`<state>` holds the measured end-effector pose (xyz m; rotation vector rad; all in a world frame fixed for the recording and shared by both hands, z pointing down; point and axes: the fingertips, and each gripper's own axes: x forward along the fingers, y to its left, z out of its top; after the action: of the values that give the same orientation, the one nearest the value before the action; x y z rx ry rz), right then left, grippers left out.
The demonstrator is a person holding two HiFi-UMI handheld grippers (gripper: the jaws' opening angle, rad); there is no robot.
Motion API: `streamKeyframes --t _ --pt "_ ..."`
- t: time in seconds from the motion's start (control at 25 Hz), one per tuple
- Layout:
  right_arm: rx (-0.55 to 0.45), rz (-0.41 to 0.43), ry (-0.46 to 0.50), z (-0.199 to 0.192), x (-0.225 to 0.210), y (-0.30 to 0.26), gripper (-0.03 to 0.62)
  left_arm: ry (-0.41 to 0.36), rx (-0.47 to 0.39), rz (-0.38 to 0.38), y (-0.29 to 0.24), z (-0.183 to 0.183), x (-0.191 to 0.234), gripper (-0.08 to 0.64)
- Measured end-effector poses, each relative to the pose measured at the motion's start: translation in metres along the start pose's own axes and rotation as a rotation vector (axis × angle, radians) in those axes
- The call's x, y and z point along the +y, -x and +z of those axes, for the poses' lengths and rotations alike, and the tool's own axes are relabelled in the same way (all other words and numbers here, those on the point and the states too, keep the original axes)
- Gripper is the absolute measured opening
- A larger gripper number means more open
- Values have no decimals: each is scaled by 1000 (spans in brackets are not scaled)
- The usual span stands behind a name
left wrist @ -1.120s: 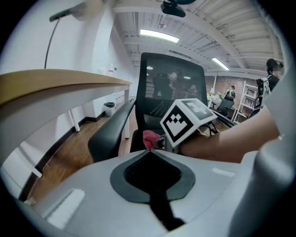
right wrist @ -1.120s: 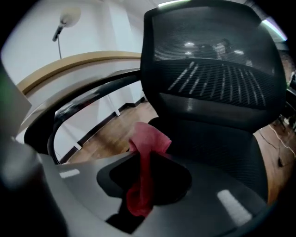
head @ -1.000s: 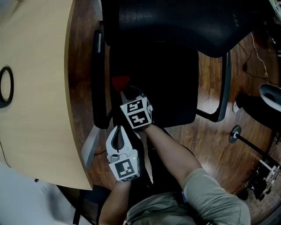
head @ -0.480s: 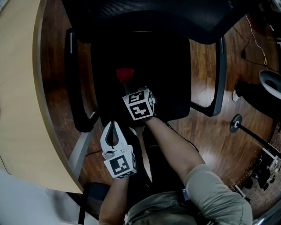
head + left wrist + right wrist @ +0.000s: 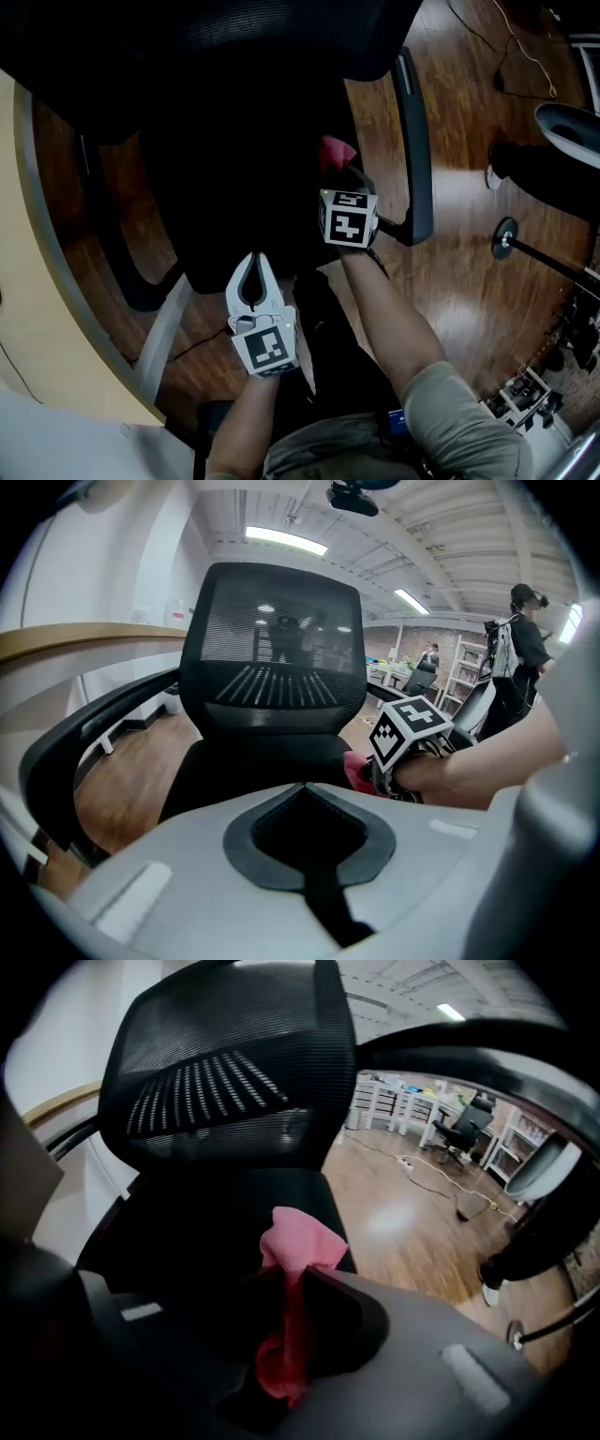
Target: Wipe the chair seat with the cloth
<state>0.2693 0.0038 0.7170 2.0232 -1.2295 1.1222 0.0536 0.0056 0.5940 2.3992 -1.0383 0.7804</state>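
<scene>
Head view: the right gripper (image 5: pixel 342 176) carries the crumpled pink cloth (image 5: pixel 335 150) at the right edge of the black padded chair seat (image 5: pixel 234 178). The wipe should go best with the cloth pressed flat and drawn across in overlapping passes.

Left gripper view: the left gripper (image 5: pixel 306 794) hangs before the seat front, jaws pressed together on nothing.

Right gripper view: the jaws pinch the cloth's bunched middle, and its free end lies over the seat.

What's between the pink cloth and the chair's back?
Only the bare black seat lies between the cloth and the backrest; the right gripper view shows it.
</scene>
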Motion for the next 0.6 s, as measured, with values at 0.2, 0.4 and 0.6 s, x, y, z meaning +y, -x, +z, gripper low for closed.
streamKeyframes --t 0.2,0.4,0.6 --pt "20 -102 -104 -17 -52 6 72 -33 14 -60 -16 -1 -35 5" --pt "60 -122 -145 -43 -60 5 72 -40 27 -75 -21 -6 -45 5" --pt "40 -132 -119 -38 -58 6 72 -3 10 -32 -16 -12 -28 5"
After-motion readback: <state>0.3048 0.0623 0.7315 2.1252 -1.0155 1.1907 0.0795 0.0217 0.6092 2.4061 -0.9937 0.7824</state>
